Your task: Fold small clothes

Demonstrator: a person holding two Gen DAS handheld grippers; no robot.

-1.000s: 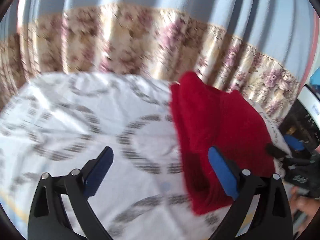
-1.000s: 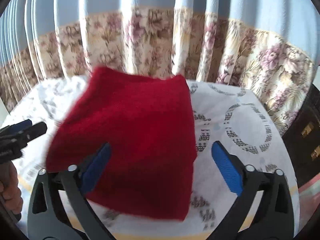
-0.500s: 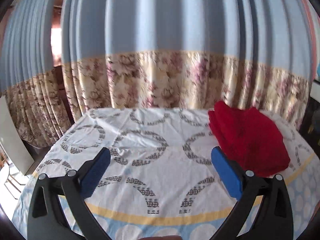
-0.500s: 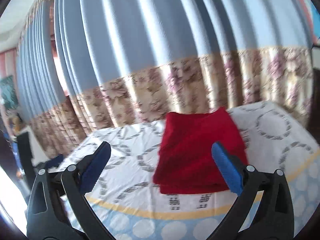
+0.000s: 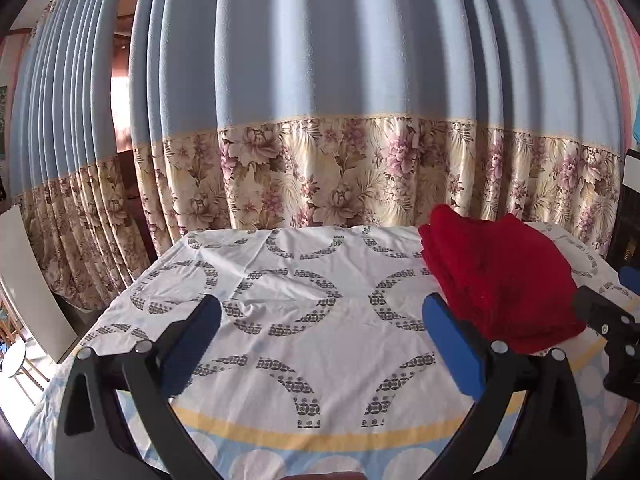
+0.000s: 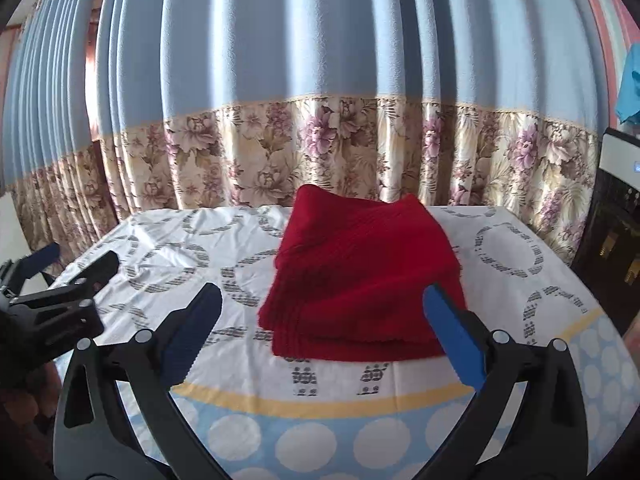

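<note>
A red knitted garment (image 6: 366,280) lies folded into a thick square on the table's white cloth with grey ring prints (image 6: 168,248). In the left wrist view the garment (image 5: 500,276) sits at the right side of the table. My left gripper (image 5: 320,320) hangs open above the table's near edge, to the left of the garment, holding nothing. My right gripper (image 6: 320,312) is open too, pulled back in front of the garment with nothing between its blue pads. The left gripper (image 6: 52,276) shows at the left edge of the right wrist view.
Blue curtains with a floral lower band (image 5: 340,176) hang close behind the table. A dark cabinet (image 6: 612,240) stands at the right. The cloth's blue dotted border (image 6: 320,436) hangs over the near edge. A white panel (image 5: 28,280) leans at the left.
Both grippers have drawn back and up from the table. A second ago they were low over the red garment; now it lies folded and untouched, farther off.
</note>
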